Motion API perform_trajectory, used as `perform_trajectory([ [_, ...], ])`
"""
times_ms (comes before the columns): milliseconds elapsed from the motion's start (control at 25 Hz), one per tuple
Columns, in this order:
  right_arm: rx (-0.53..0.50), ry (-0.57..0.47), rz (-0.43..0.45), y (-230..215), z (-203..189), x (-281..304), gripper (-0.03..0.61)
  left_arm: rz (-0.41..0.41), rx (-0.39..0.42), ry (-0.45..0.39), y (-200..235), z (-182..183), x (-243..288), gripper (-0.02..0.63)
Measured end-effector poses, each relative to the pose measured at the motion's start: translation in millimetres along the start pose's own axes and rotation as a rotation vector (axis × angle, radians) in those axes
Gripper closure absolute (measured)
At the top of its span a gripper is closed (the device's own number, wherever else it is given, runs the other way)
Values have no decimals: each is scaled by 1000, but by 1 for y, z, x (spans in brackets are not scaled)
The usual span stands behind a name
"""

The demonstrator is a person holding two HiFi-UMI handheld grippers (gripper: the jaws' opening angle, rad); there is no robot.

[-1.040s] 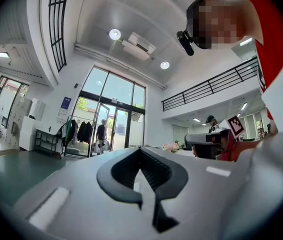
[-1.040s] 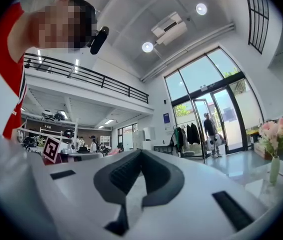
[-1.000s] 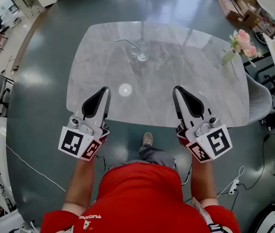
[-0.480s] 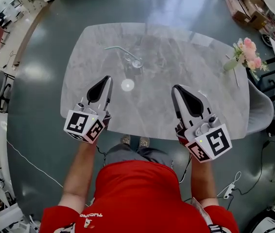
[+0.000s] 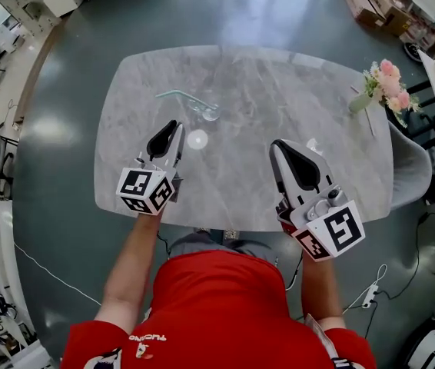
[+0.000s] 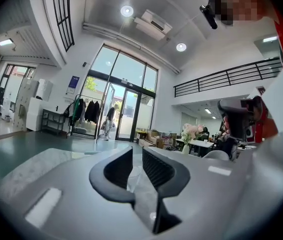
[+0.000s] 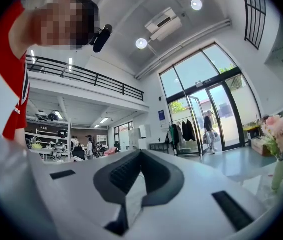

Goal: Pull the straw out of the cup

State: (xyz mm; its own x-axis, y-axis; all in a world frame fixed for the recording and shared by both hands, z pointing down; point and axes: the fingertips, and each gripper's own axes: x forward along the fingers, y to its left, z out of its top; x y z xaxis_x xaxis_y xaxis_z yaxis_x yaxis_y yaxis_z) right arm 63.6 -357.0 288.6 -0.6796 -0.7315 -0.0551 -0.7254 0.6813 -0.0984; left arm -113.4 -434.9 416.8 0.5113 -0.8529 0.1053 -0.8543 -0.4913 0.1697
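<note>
Left tongs [image 5: 174, 127] just opening slightly, empty; right tongs [image 5: 278, 145] closed; both level.

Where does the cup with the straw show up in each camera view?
Head view: the cup sits in the upper middle, slightly left of centre.
Left gripper view: low centre, faint and partly hidden.
Right gripper view: I cannot make it out.
Shared landmark: the pink flowers, toward the right in all three.

The left gripper [image 5: 171, 129] moves forward over the grey marble table [image 5: 294, 91] and is now near the clear glass cup [image 5: 210, 113] with its bent pale straw [image 5: 177, 95]. Its jaws have just been opening slightly, with nothing gripped between them. The right gripper [image 5: 280, 147] also reaches further over the table.
</note>
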Motion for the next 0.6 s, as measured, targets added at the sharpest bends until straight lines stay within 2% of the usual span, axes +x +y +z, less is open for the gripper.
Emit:
perform_trajectory([
  [360,4,27,-36,-6,-10,14,578,-10,-104,77,32,-41,45,465],
  [600,8,54,-75,-18,-17,15,578,27,-205,136,64,-68,83,425],
])
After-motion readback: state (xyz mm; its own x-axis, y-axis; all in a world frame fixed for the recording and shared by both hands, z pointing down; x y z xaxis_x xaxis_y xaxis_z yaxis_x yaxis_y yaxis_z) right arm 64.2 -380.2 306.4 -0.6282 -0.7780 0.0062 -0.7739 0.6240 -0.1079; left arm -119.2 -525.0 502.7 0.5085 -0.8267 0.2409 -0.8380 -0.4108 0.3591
